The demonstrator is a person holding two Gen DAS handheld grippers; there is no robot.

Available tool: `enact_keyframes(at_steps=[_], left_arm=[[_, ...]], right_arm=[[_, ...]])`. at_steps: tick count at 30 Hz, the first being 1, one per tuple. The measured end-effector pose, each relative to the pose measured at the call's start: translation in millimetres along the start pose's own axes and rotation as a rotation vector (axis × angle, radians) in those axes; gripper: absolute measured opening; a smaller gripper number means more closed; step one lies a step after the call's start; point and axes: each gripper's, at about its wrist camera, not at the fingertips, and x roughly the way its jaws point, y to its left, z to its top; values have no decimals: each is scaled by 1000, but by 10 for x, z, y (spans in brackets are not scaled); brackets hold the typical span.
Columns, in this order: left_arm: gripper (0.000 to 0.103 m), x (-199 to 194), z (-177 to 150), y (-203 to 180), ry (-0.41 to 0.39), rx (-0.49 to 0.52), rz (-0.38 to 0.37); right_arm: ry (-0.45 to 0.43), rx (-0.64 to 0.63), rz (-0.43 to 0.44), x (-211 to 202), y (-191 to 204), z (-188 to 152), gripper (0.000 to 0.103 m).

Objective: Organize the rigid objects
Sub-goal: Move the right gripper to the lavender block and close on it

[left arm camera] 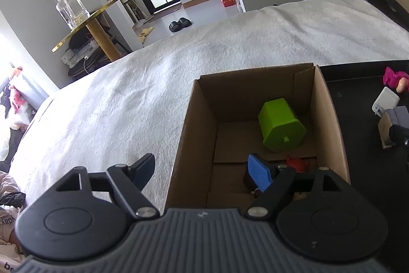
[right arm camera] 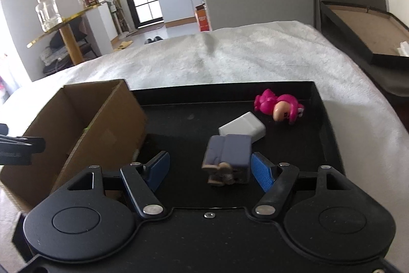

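The red thing (left arm camera: 296, 163) in the cardboard box (left arm camera: 329, 119) is mostly hidden behind the left gripper's (left arm camera: 202, 170) blue pad (left arm camera: 259, 173) — its shape cannot be told. In the right wrist view the box's near wall is blurred, and only a green sliver (right arm camera: 87, 129) shows over it. The grey block (right arm camera: 227, 152) is smeared too; the tan piece (right arm camera: 221, 172) under it is perhaps a small figure.
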Motion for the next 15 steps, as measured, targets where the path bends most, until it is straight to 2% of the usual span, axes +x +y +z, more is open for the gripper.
enact_keyframes(at_steps=[10, 11, 12, 15], left_arm=[[79, 38, -13, -23, 14, 9, 7], [79, 38, -16, -22, 14, 8, 7], [79, 36, -17, -20, 13, 7, 8], [79, 30, -20, -9, 11, 3, 6]], right_arm=[[42, 12, -97, 322, -46, -43, 69], [43, 11, -104, 342, -46, -57, 61], [48, 8, -104, 355, -42, -64, 46], [55, -4, -103, 342, -36, -69, 45]])
